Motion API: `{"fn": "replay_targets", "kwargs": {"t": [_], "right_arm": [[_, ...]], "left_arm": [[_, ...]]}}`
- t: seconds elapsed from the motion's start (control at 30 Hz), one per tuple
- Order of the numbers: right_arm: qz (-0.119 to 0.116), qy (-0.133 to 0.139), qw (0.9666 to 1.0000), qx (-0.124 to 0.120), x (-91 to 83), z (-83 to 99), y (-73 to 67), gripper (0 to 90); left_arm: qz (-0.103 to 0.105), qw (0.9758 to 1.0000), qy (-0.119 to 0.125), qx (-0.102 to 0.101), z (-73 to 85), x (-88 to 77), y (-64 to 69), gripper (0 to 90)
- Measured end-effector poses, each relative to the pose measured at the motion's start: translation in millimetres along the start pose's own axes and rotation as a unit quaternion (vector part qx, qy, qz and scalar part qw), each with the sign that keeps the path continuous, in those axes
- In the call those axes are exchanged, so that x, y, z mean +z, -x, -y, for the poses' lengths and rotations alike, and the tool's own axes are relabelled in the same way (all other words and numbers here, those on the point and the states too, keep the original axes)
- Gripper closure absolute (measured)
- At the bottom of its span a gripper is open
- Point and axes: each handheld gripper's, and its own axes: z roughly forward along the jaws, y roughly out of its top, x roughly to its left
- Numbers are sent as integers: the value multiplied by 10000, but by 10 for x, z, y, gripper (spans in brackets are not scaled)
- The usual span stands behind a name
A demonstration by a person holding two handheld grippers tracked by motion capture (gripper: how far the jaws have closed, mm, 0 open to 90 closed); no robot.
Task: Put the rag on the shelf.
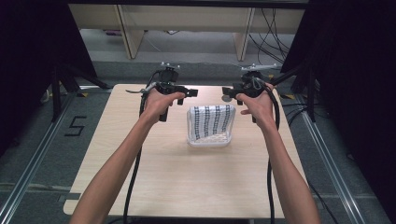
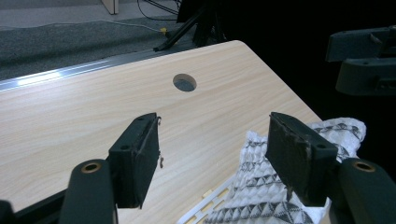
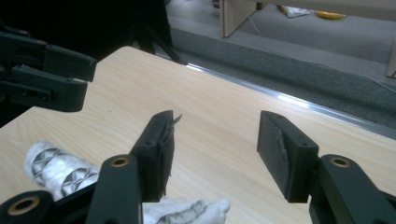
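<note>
Table: light wood-grain top filling the centre of the high view; a round hole shows in its surface at upper centre of the left gripper view
Basket: white, shallow, at centre of the high view, between the two forearms; its slotted rim appears at the bottom centre of the left gripper view
Cloth: white with dark patterned bands, lying in the basket; seen at lower right of the left gripper view and lower left of the right gripper view
Left gripper: held in the left hand, upper centre-left of the high view, above the table beyond the basket; jaws wide apart, nothing between them, as its own view confirms
Right gripper: held in the right hand, upper centre-right, facing the left gripper; jaws wide apart and empty
Cables: black, trailing along each forearm toward the bottom edge
Floor marking: dark "5" at left of the table
</note>
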Motion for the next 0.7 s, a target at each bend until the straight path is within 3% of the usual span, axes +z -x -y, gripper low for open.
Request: {"fn": "replay_targets", "kwargs": {"t": [0.2, 0.23, 0.43, 0.7], "right_arm": [[-58, -20, 10000, -15, -51, 5, -29, 406], [-55, -49, 9999, 74, -73, 2, -55, 398], [-106, 14, 9999, -74, -154, -7, -114, 365], [-97, -5, 9997, -237, -234, 32, -212, 359]], "left_arm": [[-23, 10000, 34, -20, 7, -68, -9, 325], [-9, 10000, 14, -24, 11, -81, -13, 323], [-34, 10000, 43, -8, 48, -140, 1, 316], [-59, 9998, 108, 163, 66, -253, 73, 313]]}}
